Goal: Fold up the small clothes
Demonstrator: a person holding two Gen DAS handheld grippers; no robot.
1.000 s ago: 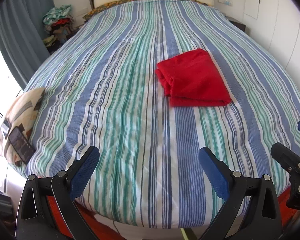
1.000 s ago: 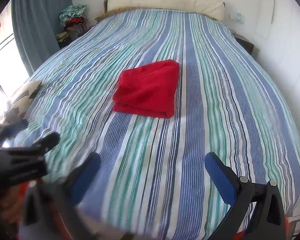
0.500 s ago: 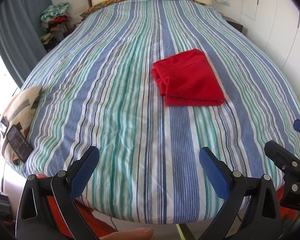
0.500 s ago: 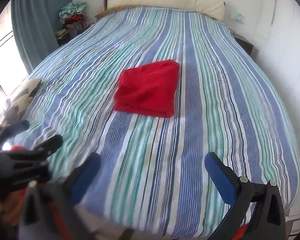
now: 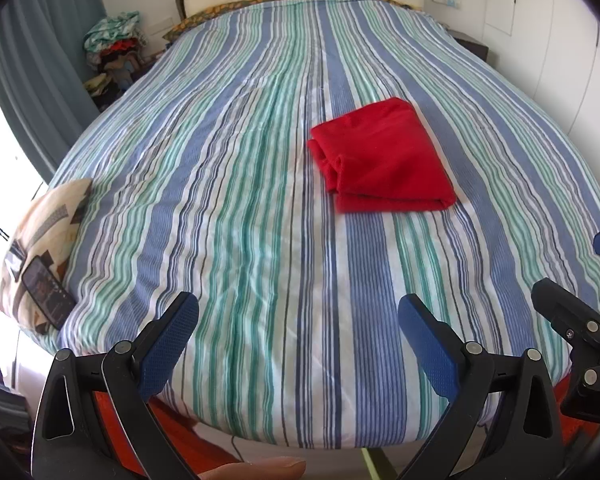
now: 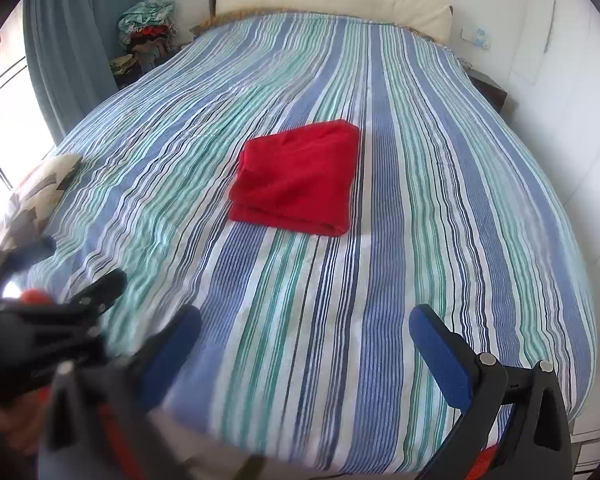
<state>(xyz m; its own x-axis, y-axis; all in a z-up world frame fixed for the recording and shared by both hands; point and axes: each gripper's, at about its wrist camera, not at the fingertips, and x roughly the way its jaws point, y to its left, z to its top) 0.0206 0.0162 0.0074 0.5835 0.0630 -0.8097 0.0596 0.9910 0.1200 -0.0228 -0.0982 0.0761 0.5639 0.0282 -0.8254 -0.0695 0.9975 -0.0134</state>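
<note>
A red garment point(image 5: 382, 158) lies folded into a neat rectangle on the striped bedspread point(image 5: 240, 200), right of the bed's middle. It also shows in the right wrist view point(image 6: 298, 178). My left gripper point(image 5: 298, 320) is open and empty, held above the foot of the bed, well short of the garment. My right gripper point(image 6: 306, 334) is open and empty, also back at the foot of the bed. Each gripper shows at the edge of the other's view.
A patterned cushion point(image 5: 44, 236) with a dark phone point(image 5: 46, 298) on it lies at the bed's left edge. A clothes pile point(image 5: 114, 46) sits by the curtain at the far left. A white wall runs along the right side.
Both grippers have pulled back slightly from the bed, jaws still open. The red garment has not moved.
</note>
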